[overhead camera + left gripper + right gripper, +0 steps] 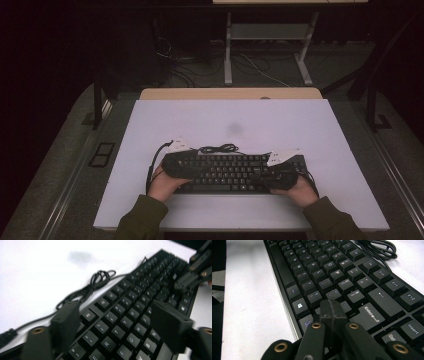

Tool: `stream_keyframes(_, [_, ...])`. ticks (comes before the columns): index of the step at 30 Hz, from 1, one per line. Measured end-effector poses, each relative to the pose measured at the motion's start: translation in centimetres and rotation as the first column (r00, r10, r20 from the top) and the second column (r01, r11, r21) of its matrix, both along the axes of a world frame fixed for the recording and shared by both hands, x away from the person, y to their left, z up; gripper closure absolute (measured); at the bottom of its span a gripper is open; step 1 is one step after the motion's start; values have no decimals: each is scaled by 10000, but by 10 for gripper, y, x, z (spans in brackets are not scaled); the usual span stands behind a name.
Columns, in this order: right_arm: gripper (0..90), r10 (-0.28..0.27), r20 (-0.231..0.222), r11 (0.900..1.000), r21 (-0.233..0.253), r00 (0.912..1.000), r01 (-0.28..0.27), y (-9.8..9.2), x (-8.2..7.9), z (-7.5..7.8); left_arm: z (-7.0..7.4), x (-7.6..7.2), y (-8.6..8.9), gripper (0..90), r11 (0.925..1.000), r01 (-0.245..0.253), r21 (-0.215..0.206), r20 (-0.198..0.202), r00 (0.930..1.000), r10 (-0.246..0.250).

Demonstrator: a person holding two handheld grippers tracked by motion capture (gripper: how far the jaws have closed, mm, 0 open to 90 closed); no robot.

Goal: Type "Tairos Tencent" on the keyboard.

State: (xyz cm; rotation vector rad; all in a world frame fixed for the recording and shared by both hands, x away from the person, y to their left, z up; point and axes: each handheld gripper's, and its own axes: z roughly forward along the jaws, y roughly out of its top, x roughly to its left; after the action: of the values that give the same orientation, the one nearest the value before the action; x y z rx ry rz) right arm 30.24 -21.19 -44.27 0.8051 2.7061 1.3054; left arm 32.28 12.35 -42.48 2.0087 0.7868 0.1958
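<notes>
High view looks down from above onto the black mechanical keyboard point(235, 172); both gripper views skim close over its keys.

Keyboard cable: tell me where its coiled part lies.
In the high view, the coiled cable lies on the white table just behind the keyboard, between the two grippers, nearer the left.

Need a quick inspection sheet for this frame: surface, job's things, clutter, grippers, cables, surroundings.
Surface: white tabletop, one faint grey smudge.
Job's things: black keyboard at the near edge, lying flat.
Clutter: nothing seen.
Grippers: left hand-held gripper open above the letter keys; right hand-held gripper shut, tip low over the keys left of Enter, contact cannot be told.
Cables: keyboard cable bundled on the table behind the keyboard; gripper cable loops at the left.
Surroundings: dark room, a white desk frame and floor wires beyond.
</notes>
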Motion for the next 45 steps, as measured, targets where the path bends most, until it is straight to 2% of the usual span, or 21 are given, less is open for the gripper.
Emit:
stream_keyframes(8, [895,-7,1,10000,8,10000,7,0,0,0,-3,1,-2,427,9997,222,-53,-275,9994,-223])
stream_keyframes(9, [895,-2,-5,10000,8,10000,2,0,0,0,-3,1,-1,482,9997,261,-40,-298,9992,-262])
stream_keyframes(10, [895,-2,-5,10000,8,10000,2,0,0,0,-4,1,-1,482,9997,262,-27,-314,9992,-262])
stream_keyframes(12, [895,-15,7,10000,7,10000,15,0,0,0,-4,1,-2,537,9996,295,12,-332,9990,-295])
stream_keyframes(13, [895,-8,4,10000,7,10000,8,0,0,0,-4,1,-2,595,9995,304,33,-333,9990,-303])
stream_keyframes(15, [894,-5,6,10000,11,10000,5,0,0,0,-3,1,-3,624,9993,338,128,-368,9988,-334])
stream_keyframes(18, [895,-16,2,10000,6,10000,16,0,0,0,-3,1,-5,729,9992,351,202,-470,9983,-341])
stream_keyframes(19, [895,-16,2,10000,6,10000,16,0,0,0,-3,1,-5,729,9989,384,282,-496,9981,-370])
stream_keyframes(23, [894,-20,21,10000,3,10000,20,0,-1,0,-3,1,-7,832,9975,431,552,-558,9976,-401])
stream_keyframes(29, [895,-7,34,10000,2,10000,7,0,-1,0,-5,3,-10,888,9963,433,747,-780,9962,-375])
stream_keyframes(36, [894,-3,31,10000,22,10000,3,0,0,0,-7,4,-12,889,9937,497,1003,-875,9953,-409])
stream_keyframes(45, [895,-7,28,10000,30,10000,7,0,0,-1,-8,5,-14,890,9934,453,1055,-1023,9942,-345])
